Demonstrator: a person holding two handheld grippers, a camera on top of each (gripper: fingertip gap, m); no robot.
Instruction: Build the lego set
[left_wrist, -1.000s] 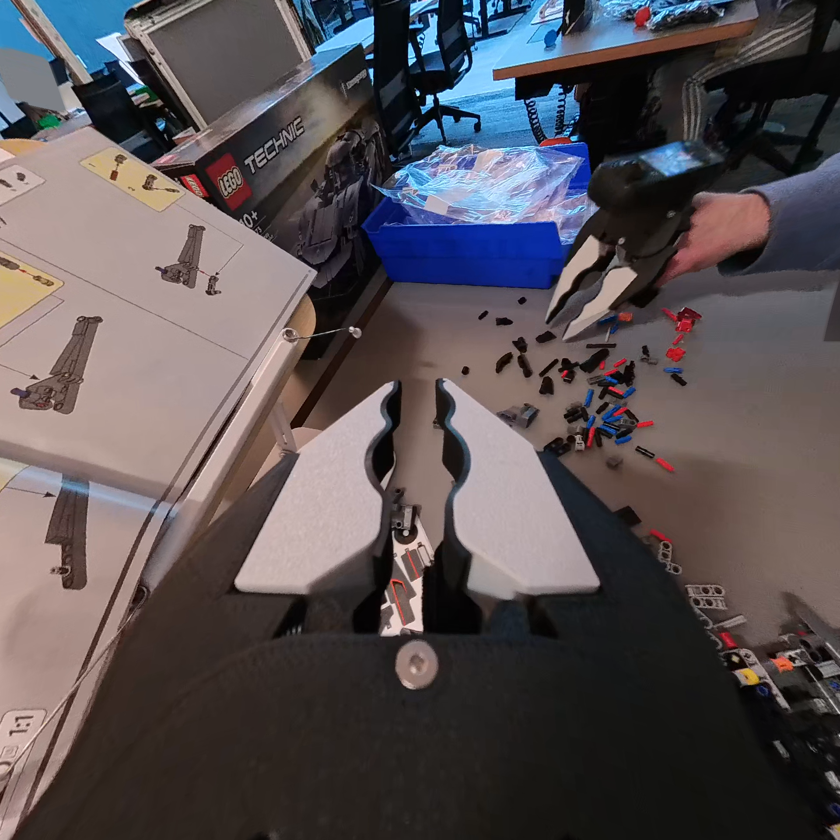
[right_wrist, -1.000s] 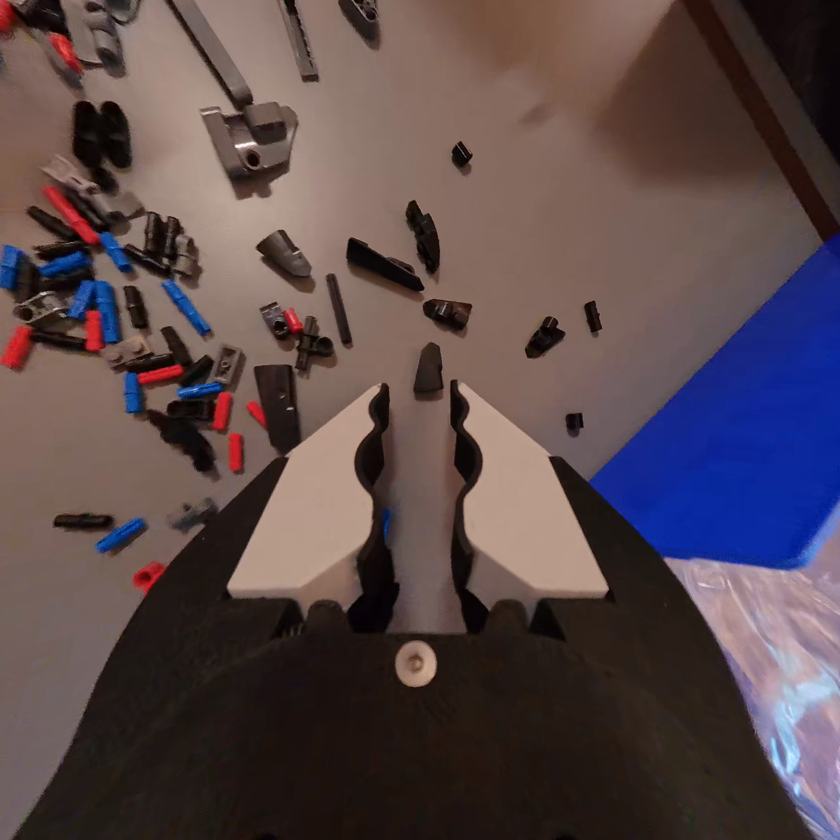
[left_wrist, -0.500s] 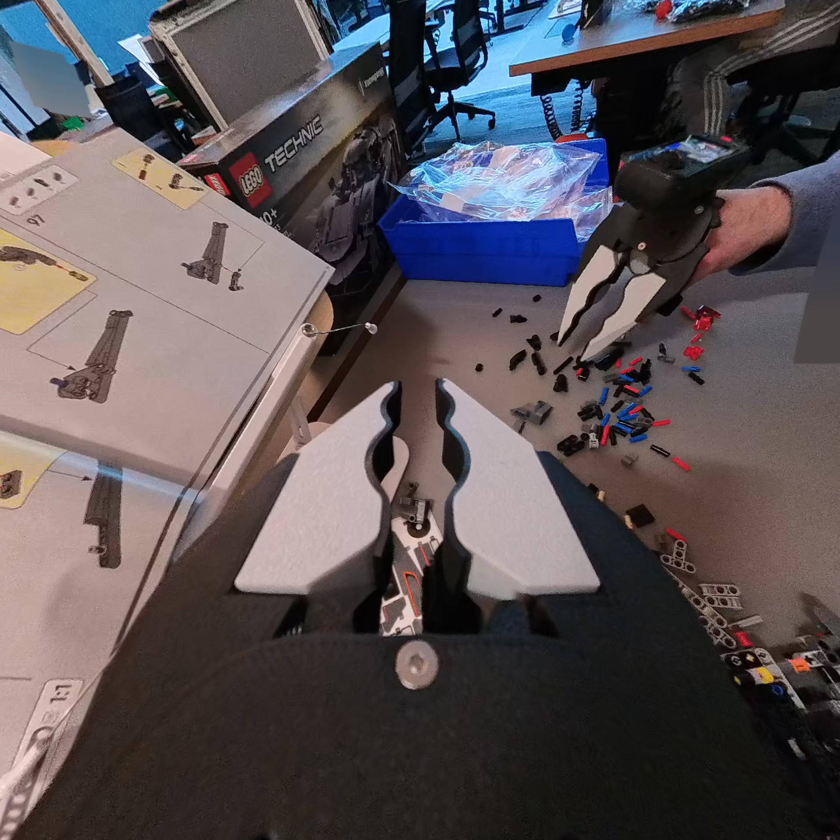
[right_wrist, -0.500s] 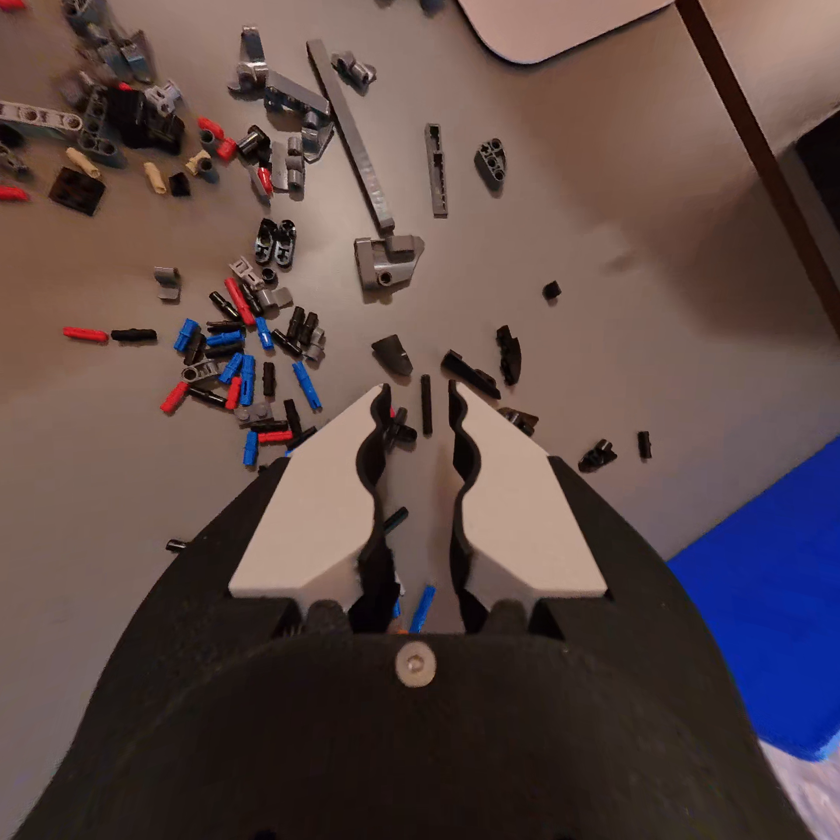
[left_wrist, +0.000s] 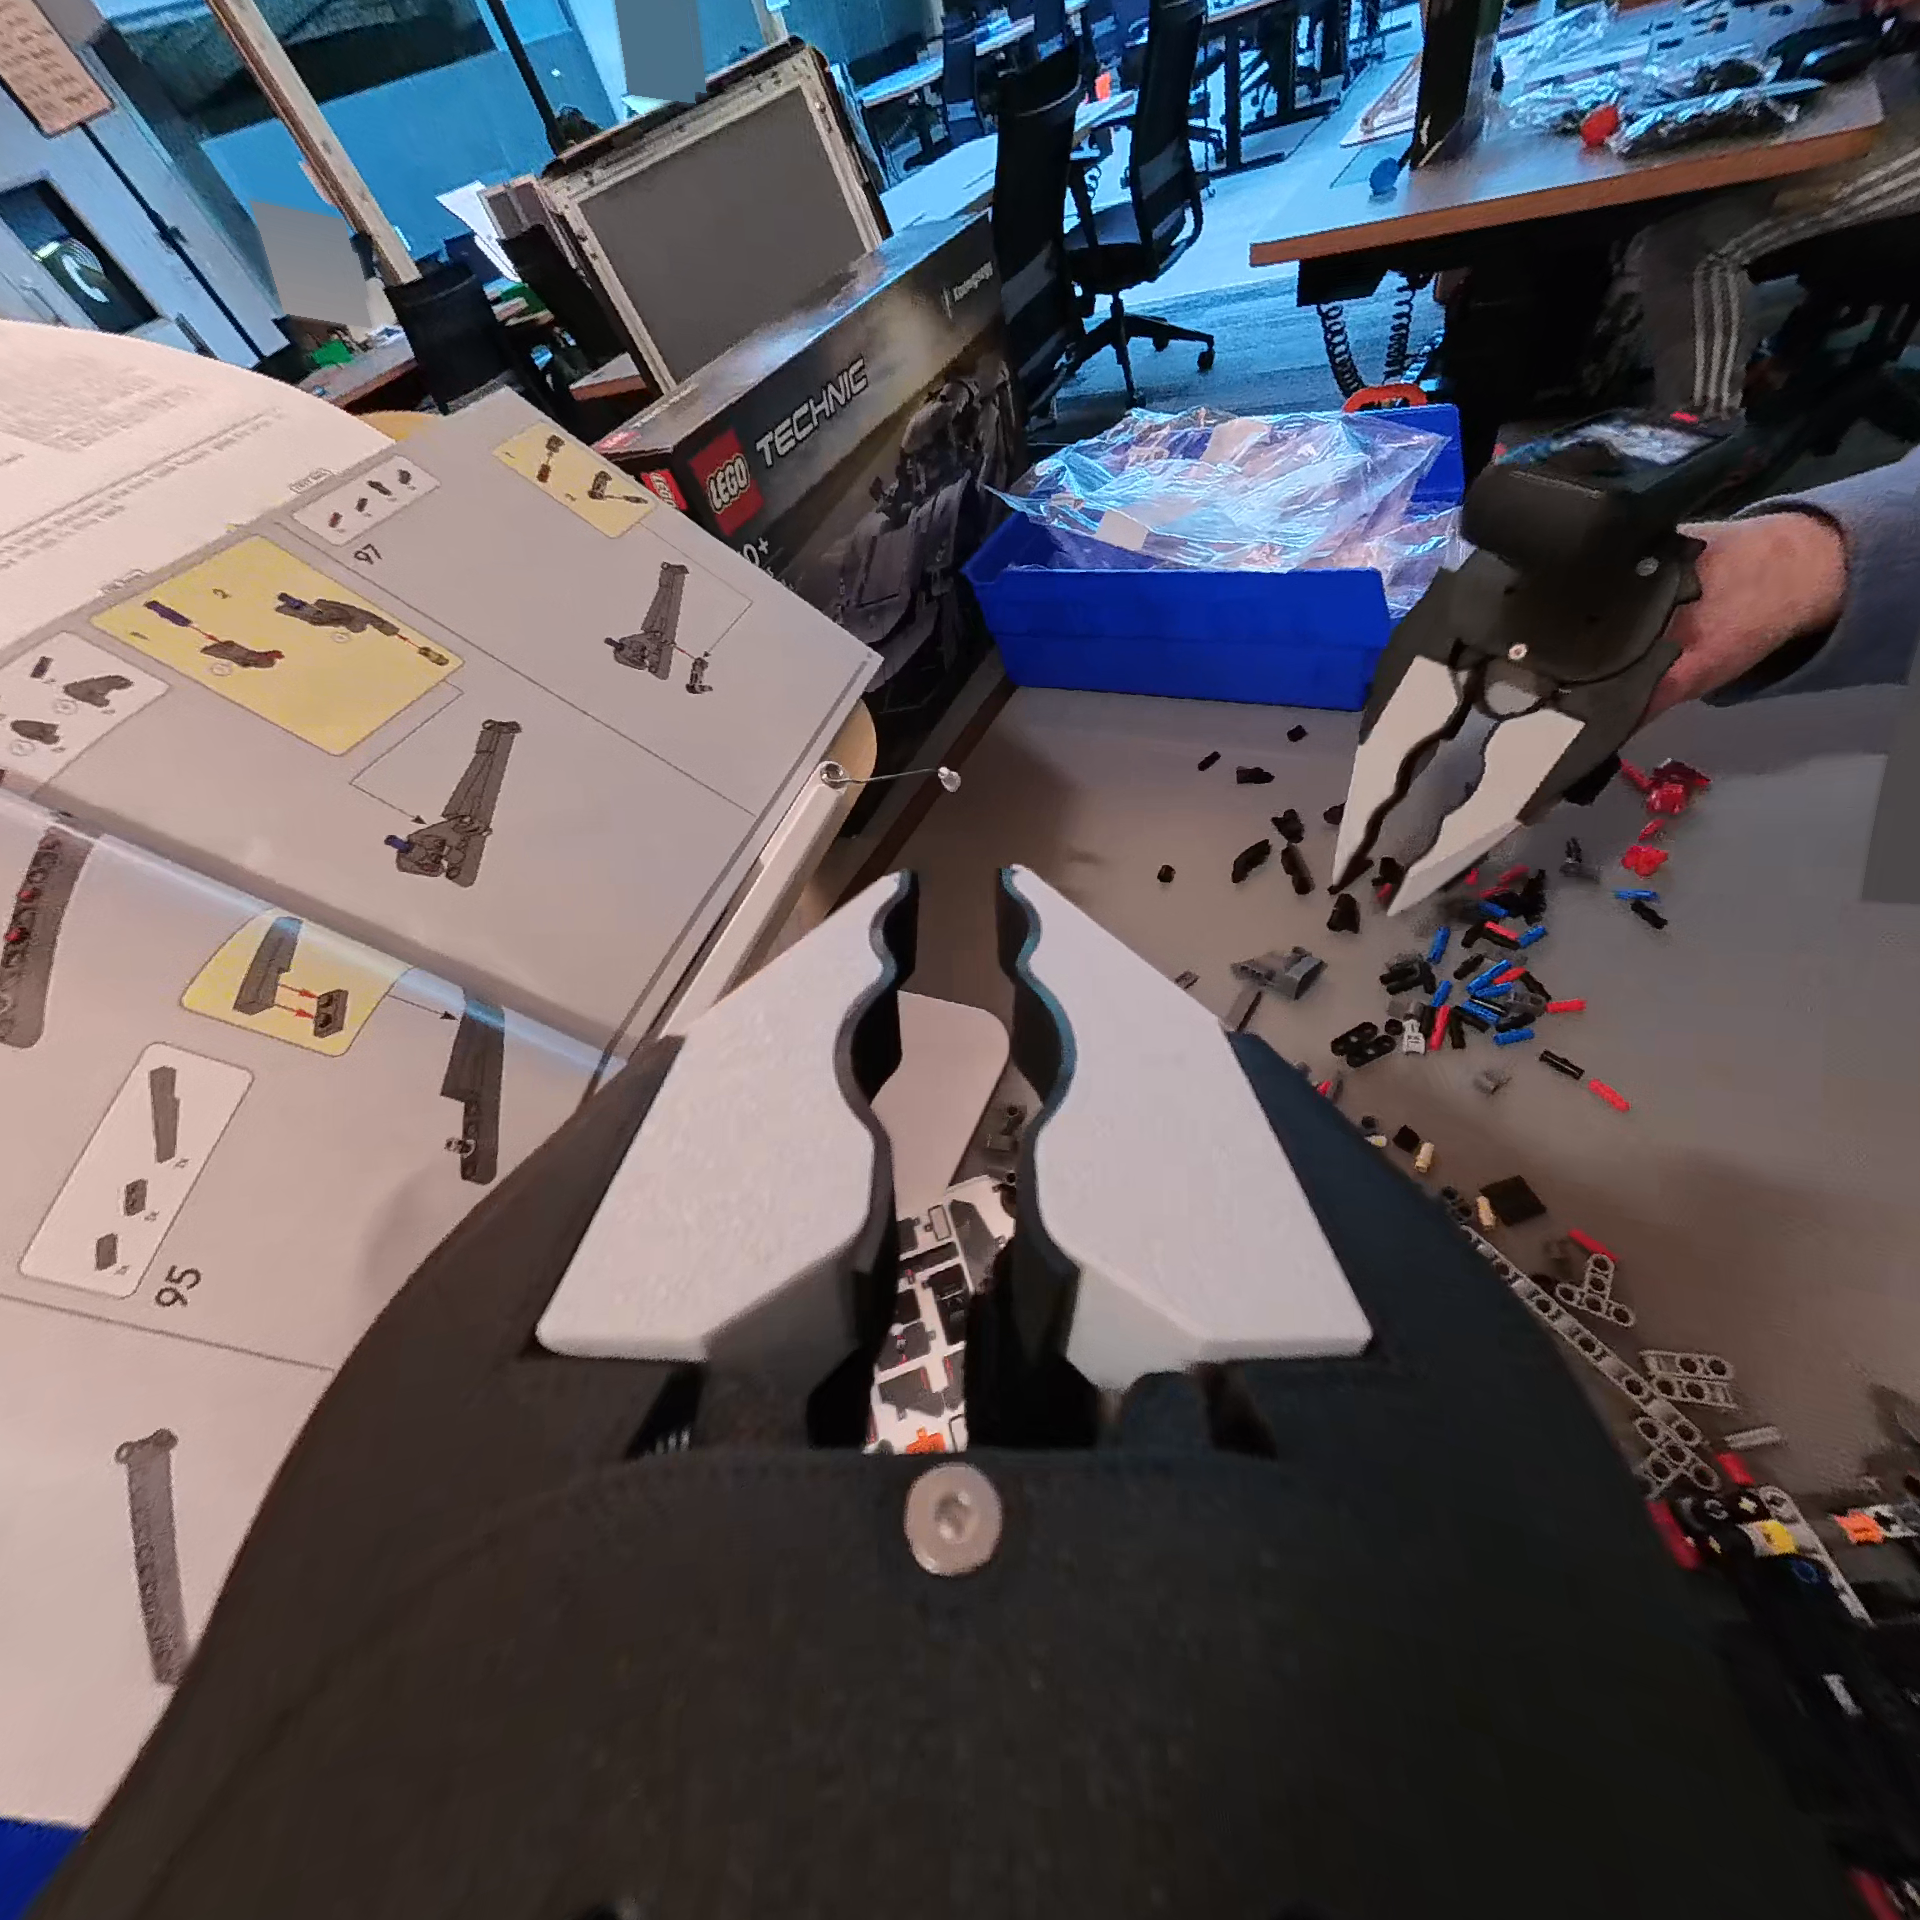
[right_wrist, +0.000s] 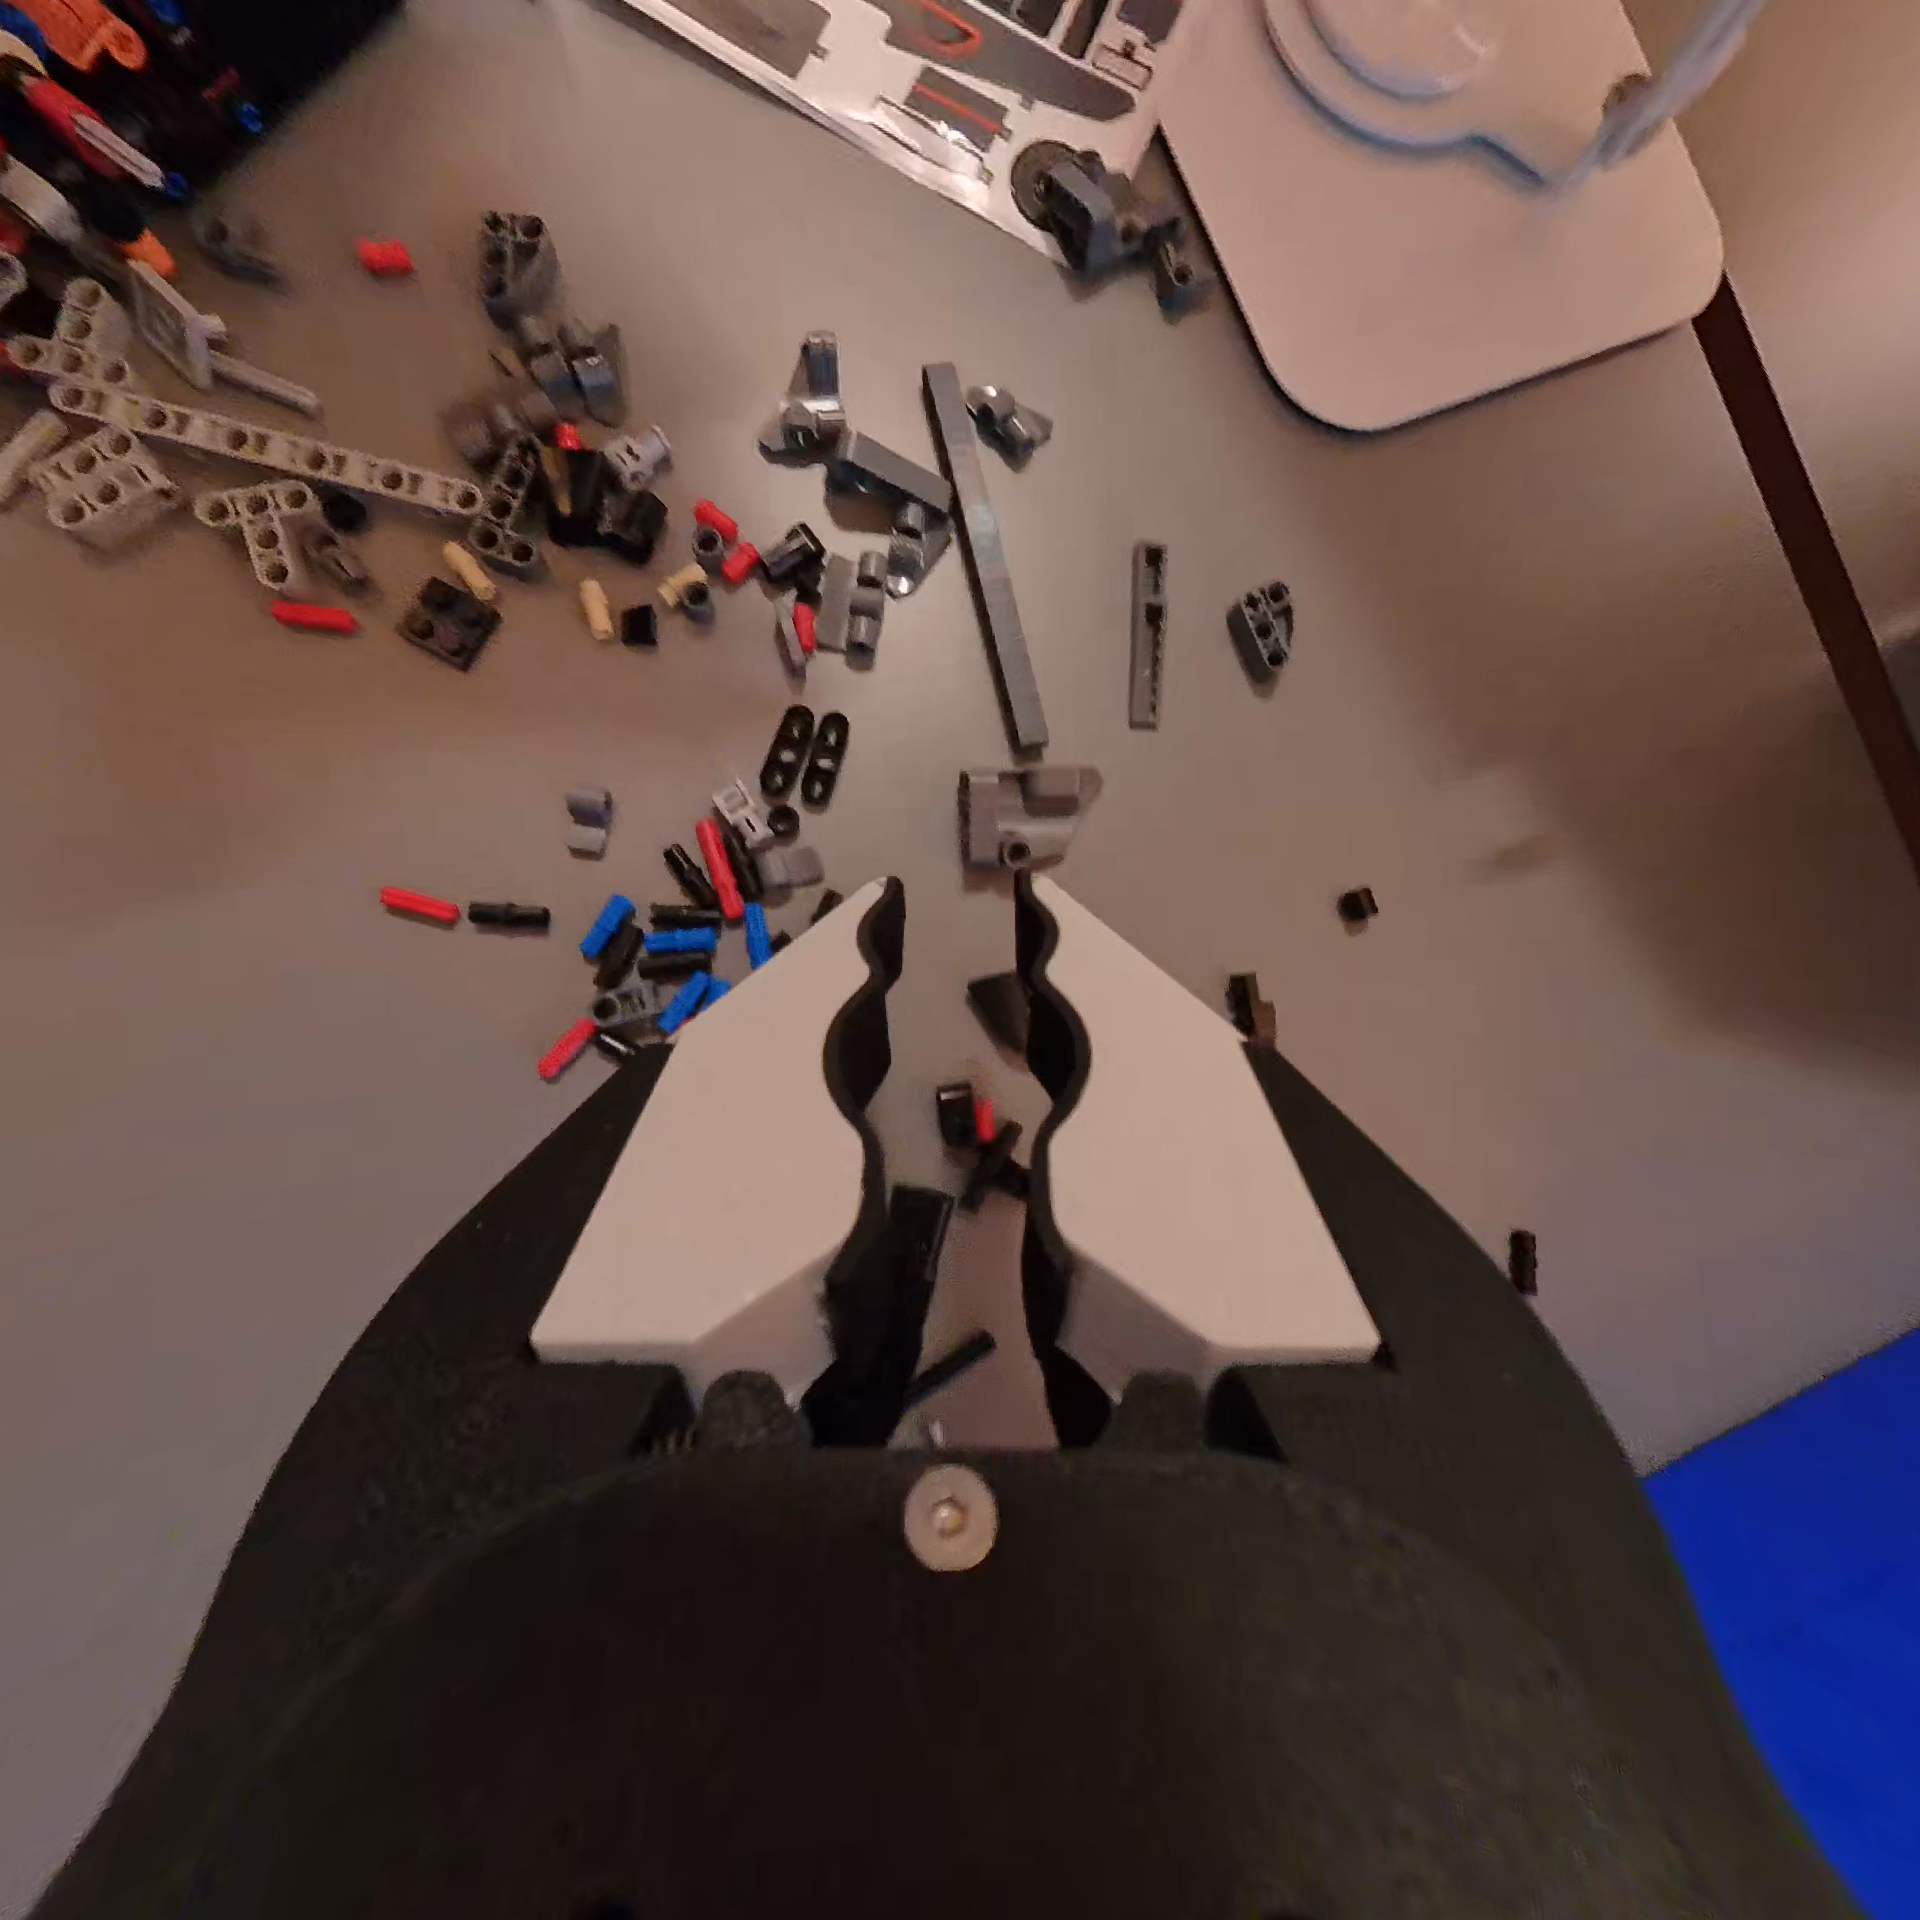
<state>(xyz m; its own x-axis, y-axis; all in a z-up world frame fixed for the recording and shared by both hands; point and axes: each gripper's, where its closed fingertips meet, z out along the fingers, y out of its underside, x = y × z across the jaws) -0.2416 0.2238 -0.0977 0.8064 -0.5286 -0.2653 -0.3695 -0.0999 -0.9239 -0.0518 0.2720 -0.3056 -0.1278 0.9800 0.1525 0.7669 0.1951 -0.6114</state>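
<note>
Your right gripper (left_wrist: 1371, 899) has pulled back from the black wedge (right_wrist: 1000, 1006), jaws open and empty; left gripper (left_wrist: 956, 883) open too. Nothing picked yet.

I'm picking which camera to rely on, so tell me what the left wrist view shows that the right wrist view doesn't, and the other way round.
Only the left wrist view shows the open instruction booklet, the set's box, the bags in the blue bin and the right gripper from outside. Only the right wrist view shows the light grey beams and long dark grey bar clearly. Both show the scattered pins, sticker sheet and white base.
</note>
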